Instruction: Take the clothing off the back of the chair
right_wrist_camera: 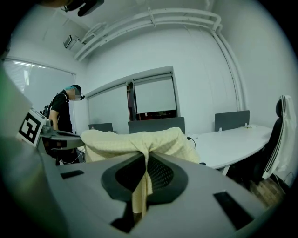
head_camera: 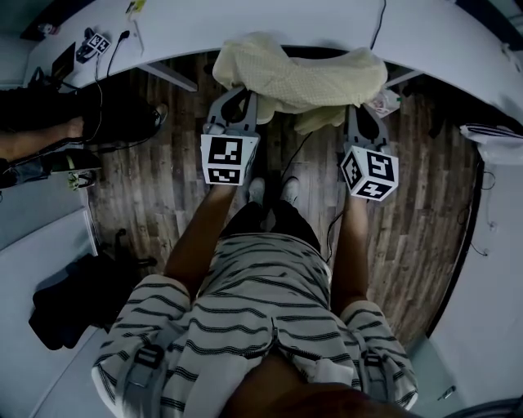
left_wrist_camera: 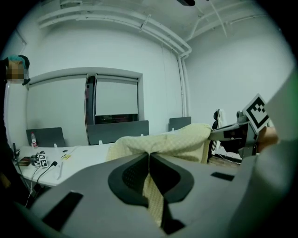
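Yellow clothing (head_camera: pixel 298 77) hangs long side to side; my left gripper (head_camera: pixel 235 104) and right gripper (head_camera: pixel 360 117) each pinch its near edge, white desk (head_camera: pixel 245 18) close behind

The garment (head_camera: pixel 298 77) was seen to be a soft, pale yellow cloth, matt throughout and woven with a fine dotted, waffle-like texture. The left gripper (left_wrist_camera: pixel 149 154) and the right gripper (right_wrist_camera: pixel 146 152) were made of smooth, matt grey plastic. Their fingers (left_wrist_camera: pixel 132 178) were lined with dark matt pads, finely textured like mesh. The floor (head_camera: pixel 163 192) was laid in wood-grain planks with a dull sheen. The surface (head_camera: pixel 270 20) was finished white and smooth. A striped cloth shirt (head_camera: pixel 261 306) was worn.
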The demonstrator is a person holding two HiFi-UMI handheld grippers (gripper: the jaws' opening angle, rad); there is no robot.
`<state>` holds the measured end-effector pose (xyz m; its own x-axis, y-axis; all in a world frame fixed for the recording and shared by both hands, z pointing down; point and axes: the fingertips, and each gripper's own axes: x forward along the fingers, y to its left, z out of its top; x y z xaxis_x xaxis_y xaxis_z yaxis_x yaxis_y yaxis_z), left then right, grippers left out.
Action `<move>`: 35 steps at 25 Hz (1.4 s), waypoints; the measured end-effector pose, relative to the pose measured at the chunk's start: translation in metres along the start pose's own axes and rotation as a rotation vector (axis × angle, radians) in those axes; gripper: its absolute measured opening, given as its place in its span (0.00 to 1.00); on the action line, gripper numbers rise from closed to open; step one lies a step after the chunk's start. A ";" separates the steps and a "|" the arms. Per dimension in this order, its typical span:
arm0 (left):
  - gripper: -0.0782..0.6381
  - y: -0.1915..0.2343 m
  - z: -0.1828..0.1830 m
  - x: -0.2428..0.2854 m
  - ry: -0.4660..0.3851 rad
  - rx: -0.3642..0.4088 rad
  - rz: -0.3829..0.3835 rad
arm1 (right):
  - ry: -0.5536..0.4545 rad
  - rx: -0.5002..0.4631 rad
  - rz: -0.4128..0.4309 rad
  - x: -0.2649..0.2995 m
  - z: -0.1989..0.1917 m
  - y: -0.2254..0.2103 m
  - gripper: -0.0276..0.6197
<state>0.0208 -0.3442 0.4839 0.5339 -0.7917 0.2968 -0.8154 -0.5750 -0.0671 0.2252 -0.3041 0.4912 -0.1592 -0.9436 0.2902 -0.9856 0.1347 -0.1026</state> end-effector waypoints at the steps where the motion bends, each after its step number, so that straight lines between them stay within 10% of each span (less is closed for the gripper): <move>1: 0.15 0.000 0.000 0.000 -0.001 -0.002 0.000 | 0.000 0.006 -0.001 -0.001 0.000 0.000 0.08; 35: 0.14 -0.012 0.051 -0.044 -0.117 -0.026 0.026 | -0.108 0.019 -0.019 -0.050 0.045 0.016 0.08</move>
<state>0.0189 -0.3129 0.4228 0.5340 -0.8258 0.1815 -0.8339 -0.5498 -0.0481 0.2199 -0.2686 0.4324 -0.1319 -0.9733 0.1880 -0.9870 0.1114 -0.1159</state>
